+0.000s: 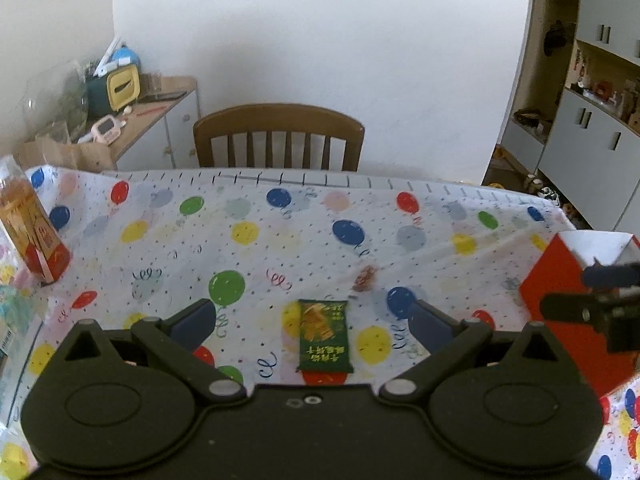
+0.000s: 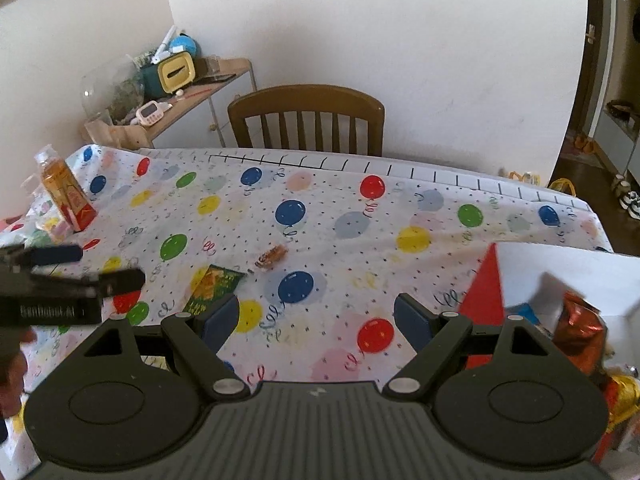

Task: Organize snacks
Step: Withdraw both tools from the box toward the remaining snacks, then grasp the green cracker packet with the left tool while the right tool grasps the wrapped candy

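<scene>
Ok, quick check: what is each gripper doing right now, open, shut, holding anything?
Left gripper: open, empty, jaws either side of the green snack packet on the table.
Right gripper: open, empty, over the balloon tablecloth beside the red box.

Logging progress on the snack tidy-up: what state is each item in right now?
Green snack packet: flat on the tablecloth, ungripped.
Small brown snack: loose on the cloth.
Red box: open, holding wrapped snacks.
Bottle: upright.
Left tongs: open.
Right tongs: open, empty.
</scene>
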A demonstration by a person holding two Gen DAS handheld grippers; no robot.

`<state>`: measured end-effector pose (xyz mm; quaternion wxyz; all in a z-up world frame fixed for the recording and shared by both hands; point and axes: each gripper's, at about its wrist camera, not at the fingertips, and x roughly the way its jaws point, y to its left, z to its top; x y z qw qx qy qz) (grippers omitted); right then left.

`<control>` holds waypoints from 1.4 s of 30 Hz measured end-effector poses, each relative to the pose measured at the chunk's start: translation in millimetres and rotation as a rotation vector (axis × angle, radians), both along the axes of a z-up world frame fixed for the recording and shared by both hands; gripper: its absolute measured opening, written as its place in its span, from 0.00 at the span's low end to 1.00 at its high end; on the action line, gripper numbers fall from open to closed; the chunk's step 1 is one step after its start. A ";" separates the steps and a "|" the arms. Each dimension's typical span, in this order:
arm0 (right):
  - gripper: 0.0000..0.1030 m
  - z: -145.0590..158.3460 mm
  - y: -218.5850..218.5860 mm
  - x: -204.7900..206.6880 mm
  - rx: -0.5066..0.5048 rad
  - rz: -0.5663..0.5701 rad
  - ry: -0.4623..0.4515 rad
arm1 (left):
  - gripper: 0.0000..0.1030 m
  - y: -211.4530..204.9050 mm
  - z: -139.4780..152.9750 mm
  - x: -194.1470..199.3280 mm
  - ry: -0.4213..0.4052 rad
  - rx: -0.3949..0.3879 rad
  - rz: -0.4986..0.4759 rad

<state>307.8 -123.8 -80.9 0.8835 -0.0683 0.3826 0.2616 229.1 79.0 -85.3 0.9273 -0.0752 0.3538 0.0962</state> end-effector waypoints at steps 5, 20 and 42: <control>0.82 -14.9 20.9 26.0 0.002 -0.025 0.051 | 0.97 7.1 -22.5 8.8 0.025 -0.018 -0.004; 0.82 -70.1 88.3 105.0 -0.015 -0.072 0.223 | 0.77 2.7 -76.5 50.6 0.110 -0.057 -0.021; 0.28 -108.6 141.4 146.1 -0.051 -0.022 0.340 | 0.58 -0.5 -106.9 79.7 0.169 -0.064 -0.023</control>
